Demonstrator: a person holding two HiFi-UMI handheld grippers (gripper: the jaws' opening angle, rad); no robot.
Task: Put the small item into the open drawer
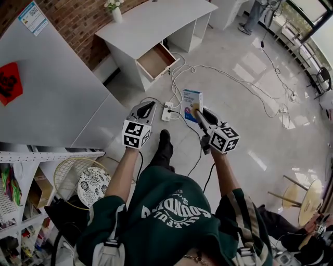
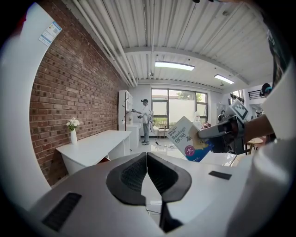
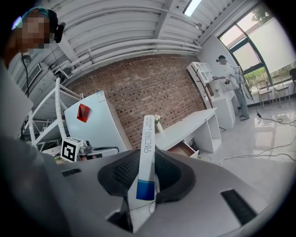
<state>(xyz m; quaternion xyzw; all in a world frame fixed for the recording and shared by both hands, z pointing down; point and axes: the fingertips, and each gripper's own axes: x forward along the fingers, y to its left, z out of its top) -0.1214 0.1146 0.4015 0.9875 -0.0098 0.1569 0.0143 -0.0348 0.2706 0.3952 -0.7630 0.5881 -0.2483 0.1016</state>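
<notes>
Glossy pale floor (image 1: 270,119) spreads out below you, crossed by loose white cables (image 1: 234,72) that run to a power strip (image 1: 167,111) just ahead of your grippers. Against the brick wall (image 1: 83,21) stands a white desk (image 1: 156,21) with a small vase (image 1: 117,14) of flowers on its top, and its open drawer (image 1: 155,61) is pulled out toward the room, with a bare brown bottom showing.

Your right gripper (image 1: 200,115) is clamped on the bandage box (image 1: 191,100). The pads press on its two broad faces, and it stands upright between them with its narrow edge toward that gripper's camera. You are holding the box in the air above the floor, well apart from the drawer, which lies ahead and to your left.

Your left gripper (image 1: 147,109) is beside the right one at about the same height. Its jaws are pressed together with nothing between them.
</notes>
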